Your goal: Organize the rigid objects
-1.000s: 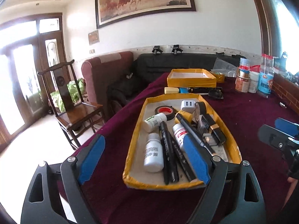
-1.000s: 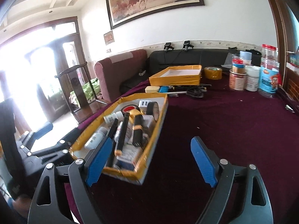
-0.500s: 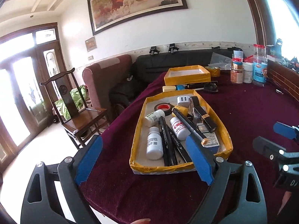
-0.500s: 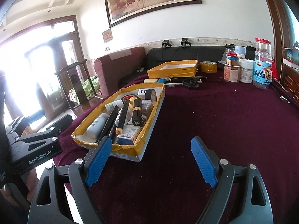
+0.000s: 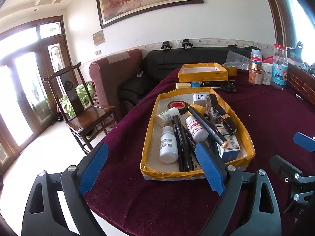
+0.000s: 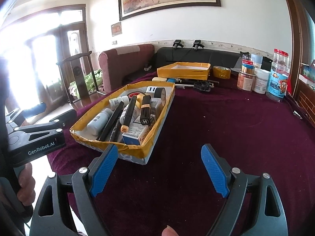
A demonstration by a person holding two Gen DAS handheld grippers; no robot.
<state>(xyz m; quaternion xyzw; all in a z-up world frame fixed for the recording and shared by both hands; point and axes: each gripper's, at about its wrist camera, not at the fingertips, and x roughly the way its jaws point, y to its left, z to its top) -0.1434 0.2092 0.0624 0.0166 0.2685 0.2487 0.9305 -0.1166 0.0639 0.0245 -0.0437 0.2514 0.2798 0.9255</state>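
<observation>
A: Left gripper (image 5: 151, 167), right gripper (image 6: 159, 170): black frames, triangular cutouts, silver screws, ribbed blue pads (image 6: 104, 170).
B: White "GenRobot.AI" marking on the left's side. Bare-skinned hand (image 6: 24, 184) on its handle.

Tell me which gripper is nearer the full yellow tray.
Left. The left gripper, open, hovers at the full yellow tray's near end, one finger overlapping its rim. The right gripper, open, sits over bare cloth off its near right corner.

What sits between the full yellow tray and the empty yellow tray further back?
A row of loose items lies across the cloth between the full tray and the empty tray: a pale block, a blue piece, pens, a black part.
</observation>
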